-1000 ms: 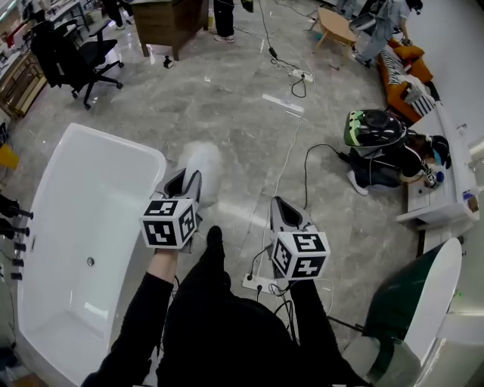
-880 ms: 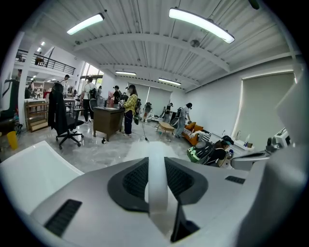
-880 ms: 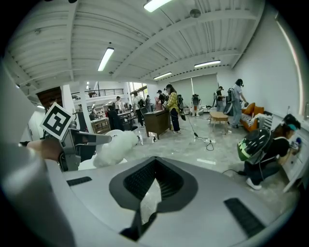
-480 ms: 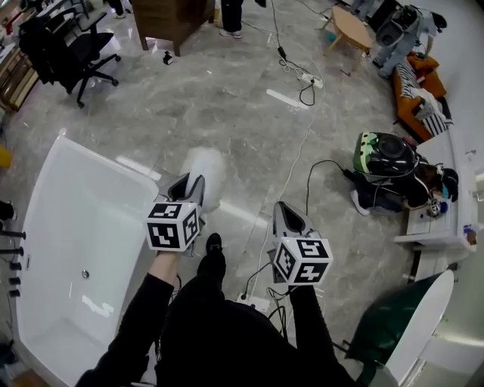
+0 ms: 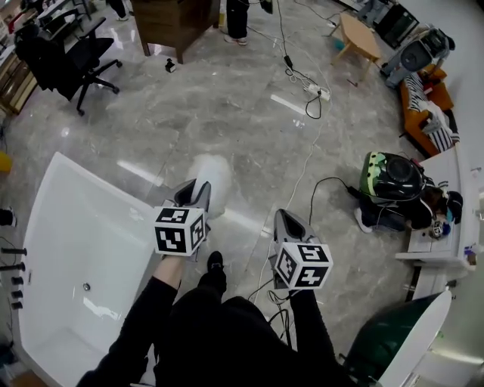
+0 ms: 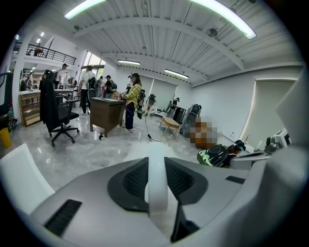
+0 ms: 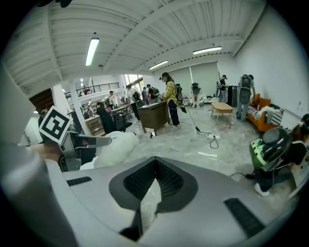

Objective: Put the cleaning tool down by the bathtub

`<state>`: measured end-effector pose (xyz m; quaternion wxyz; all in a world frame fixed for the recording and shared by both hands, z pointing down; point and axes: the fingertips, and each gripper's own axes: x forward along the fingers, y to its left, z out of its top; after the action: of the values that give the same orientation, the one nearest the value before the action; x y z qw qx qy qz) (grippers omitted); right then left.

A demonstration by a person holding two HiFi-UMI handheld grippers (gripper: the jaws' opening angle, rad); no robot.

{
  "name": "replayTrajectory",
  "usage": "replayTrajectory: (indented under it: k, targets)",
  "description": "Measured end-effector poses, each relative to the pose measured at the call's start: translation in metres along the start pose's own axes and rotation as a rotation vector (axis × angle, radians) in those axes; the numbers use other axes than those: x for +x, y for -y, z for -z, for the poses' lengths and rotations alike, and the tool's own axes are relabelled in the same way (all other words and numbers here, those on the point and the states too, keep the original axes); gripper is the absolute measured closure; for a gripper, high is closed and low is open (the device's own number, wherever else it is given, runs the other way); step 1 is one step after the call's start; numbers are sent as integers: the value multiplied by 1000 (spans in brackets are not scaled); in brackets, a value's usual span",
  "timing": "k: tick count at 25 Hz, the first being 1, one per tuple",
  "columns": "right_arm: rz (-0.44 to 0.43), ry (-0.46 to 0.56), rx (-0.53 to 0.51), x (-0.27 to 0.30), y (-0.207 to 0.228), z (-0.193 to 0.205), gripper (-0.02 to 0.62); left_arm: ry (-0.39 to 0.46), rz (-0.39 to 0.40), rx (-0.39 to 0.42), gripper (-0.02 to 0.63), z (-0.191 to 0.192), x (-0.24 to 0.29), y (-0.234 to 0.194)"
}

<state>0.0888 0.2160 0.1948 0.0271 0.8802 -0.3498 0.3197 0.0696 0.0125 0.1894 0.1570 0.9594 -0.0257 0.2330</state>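
Observation:
The cleaning tool is a white fluffy duster [image 5: 209, 173], held above the marble floor just right of the white bathtub [image 5: 68, 227]. My left gripper [image 5: 195, 189] is shut on its white handle [image 6: 157, 173], which runs up between the jaws in the left gripper view. In the right gripper view the fluffy head [image 7: 114, 146] shows at the left, beside the left gripper's marker cube [image 7: 55, 124]. My right gripper [image 5: 284, 218] hangs to the right over the floor, its jaws [image 7: 153, 169] shut with nothing in them.
A power strip and cables [image 5: 261, 289] lie on the floor by the person's feet. Taps [image 5: 12, 264] line the tub's left side. A black-green helmet and bag [image 5: 393, 180] and a white shelf [image 5: 439, 242] stand to the right. An office chair [image 5: 60, 53] and a wooden desk [image 5: 170, 23] are far back.
The view has shifted forward: the tub and floor slid down and left in the picture. Both grippers kept their pose, and the duster stays in the left gripper.

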Motion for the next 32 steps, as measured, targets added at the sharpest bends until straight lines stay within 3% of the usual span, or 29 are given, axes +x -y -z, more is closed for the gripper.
replayTrajectory:
  k: [11,18,24,28,32]
  targets:
    - [-68,-45,-72,43,-9,-23,595,-12,-33,-36,505,-3,20,-10]
    - [-136,-93,-147,86,-3,-41,595,-25,-105,-136,505,16,40,-24]
    - [-269,-131,-256,142,-2,-71,595,3,-252,-247,505,21,59,-48]
    - [-389,-181,-333,180,4,-68,595,40,-410,-326,505,40,74,-63]
    - [-474,-220,-411,207,9,-64,595,69,-516,-378,505,49,93,-72]
